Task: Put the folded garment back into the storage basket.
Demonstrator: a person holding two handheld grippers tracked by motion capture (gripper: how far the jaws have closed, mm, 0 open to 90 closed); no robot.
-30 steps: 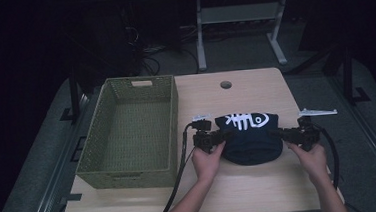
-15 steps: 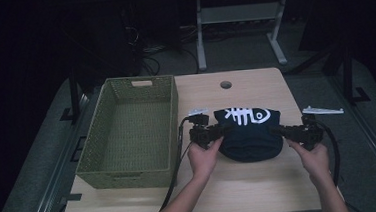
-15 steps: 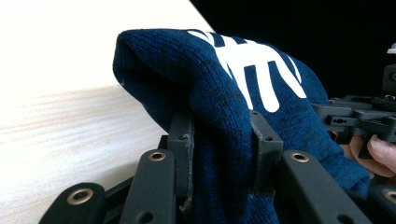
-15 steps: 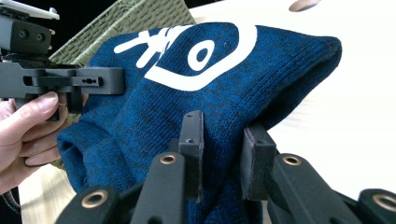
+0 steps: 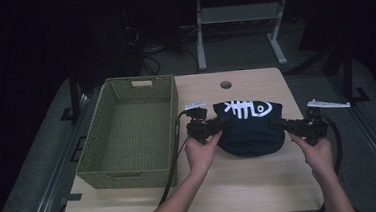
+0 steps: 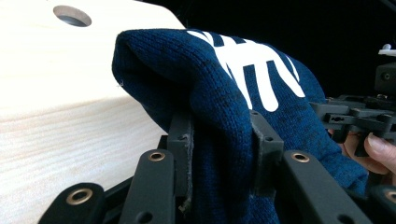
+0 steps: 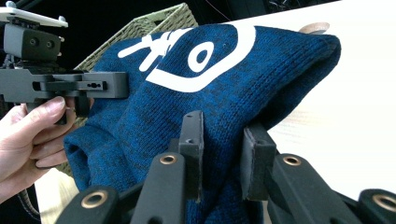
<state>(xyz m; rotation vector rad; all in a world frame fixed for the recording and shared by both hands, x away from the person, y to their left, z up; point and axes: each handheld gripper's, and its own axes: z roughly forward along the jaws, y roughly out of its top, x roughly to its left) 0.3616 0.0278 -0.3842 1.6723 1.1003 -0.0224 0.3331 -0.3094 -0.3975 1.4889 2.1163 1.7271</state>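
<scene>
Both your grippers clamp the dark blue knit hat with a white fishbone print: left gripper on its left edge, right gripper on its right. Bare pale wooden table lies near you; the empty green woven basket sits left.

light: dim surround, lit table | gripper views: overexposed tabletop

a dark blue knit sweater with a white fish-bone print lies on the pale worktop, right of an empty green woven basket. the left gripper grips its left edge, the right gripper its right edge, a hand behind each.
</scene>
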